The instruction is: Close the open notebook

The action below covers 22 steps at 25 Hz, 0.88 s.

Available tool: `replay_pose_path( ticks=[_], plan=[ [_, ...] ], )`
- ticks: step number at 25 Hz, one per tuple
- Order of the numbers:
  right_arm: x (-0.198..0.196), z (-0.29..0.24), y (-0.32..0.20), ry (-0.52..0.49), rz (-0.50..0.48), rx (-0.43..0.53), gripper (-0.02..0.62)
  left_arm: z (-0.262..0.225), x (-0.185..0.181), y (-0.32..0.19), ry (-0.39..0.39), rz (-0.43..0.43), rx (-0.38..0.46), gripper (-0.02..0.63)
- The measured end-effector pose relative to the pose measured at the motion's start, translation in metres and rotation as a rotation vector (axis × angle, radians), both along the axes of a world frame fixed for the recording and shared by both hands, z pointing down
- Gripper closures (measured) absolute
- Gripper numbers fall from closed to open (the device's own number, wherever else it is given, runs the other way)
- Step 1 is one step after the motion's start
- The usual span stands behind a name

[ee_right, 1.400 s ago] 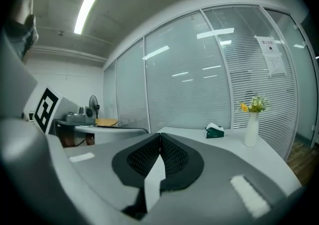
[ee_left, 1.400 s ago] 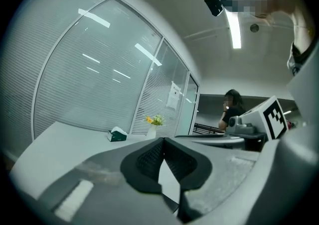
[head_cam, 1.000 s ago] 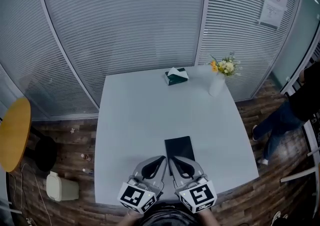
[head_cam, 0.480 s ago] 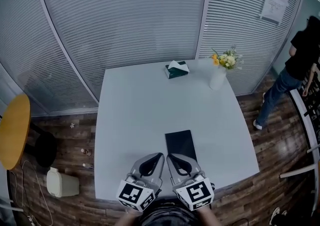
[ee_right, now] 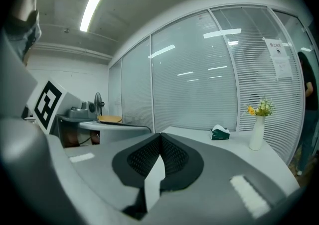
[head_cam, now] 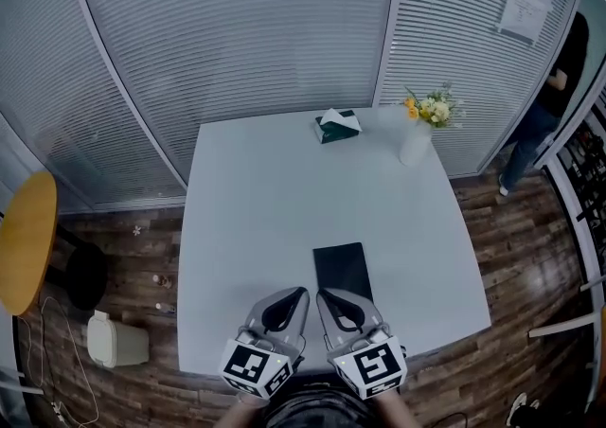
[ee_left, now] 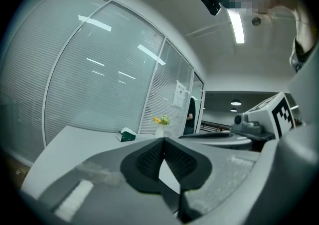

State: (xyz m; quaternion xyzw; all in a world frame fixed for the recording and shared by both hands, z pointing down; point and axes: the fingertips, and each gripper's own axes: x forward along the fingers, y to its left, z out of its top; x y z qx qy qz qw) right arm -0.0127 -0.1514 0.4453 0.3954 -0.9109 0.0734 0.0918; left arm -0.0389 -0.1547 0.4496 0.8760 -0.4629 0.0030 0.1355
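Note:
A black notebook [head_cam: 341, 268] lies flat on the white table [head_cam: 256, 218], its dark cover up, near the front edge. Both grippers hover side by side just in front of it, low over the table's near edge. My left gripper [head_cam: 301, 293] is shut with nothing between its pads, to the left of the notebook's near corner. My right gripper [head_cam: 322, 294] is shut too and empty, its body covering the notebook's near edge. In the left gripper view the left gripper's jaws [ee_left: 163, 140] meet at the tip; the right gripper view shows the same for the right gripper [ee_right: 160, 135].
A green tissue box [head_cam: 337, 125] and a white vase with flowers [head_cam: 417, 137] stand at the table's far edge. A person [head_cam: 554, 76] stands at the far right by the glass wall. A yellow round table [head_cam: 24, 241] and a small bin [head_cam: 115, 339] are on the left.
The person at the right has walked away toward the upper right. Both grippers stay where they were, shut.

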Motion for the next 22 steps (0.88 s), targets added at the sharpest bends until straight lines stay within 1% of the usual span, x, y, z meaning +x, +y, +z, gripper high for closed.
replay_pose_path(
  ticks=[6,10,14,17,22],
  plan=[
    [0.004,-0.001,-0.004,0.005,0.007,0.022,0.597,0.002,0.001,-0.002,-0.004,-0.008,-0.005,0.603],
    [0.005,-0.001,-0.005,0.014,0.007,-0.001,0.597,0.003,0.003,-0.004,-0.009,-0.006,-0.006,0.603],
    [0.008,0.0,-0.006,0.02,0.01,-0.004,0.597,0.001,0.004,-0.004,0.005,0.0,-0.004,0.603],
    [0.008,0.001,-0.008,0.026,0.011,-0.012,0.597,0.002,0.006,-0.007,-0.013,0.003,0.005,0.603],
    [0.012,0.001,-0.013,0.01,0.018,0.025,0.597,0.003,0.007,-0.009,-0.017,0.006,0.0,0.603]
  ],
)
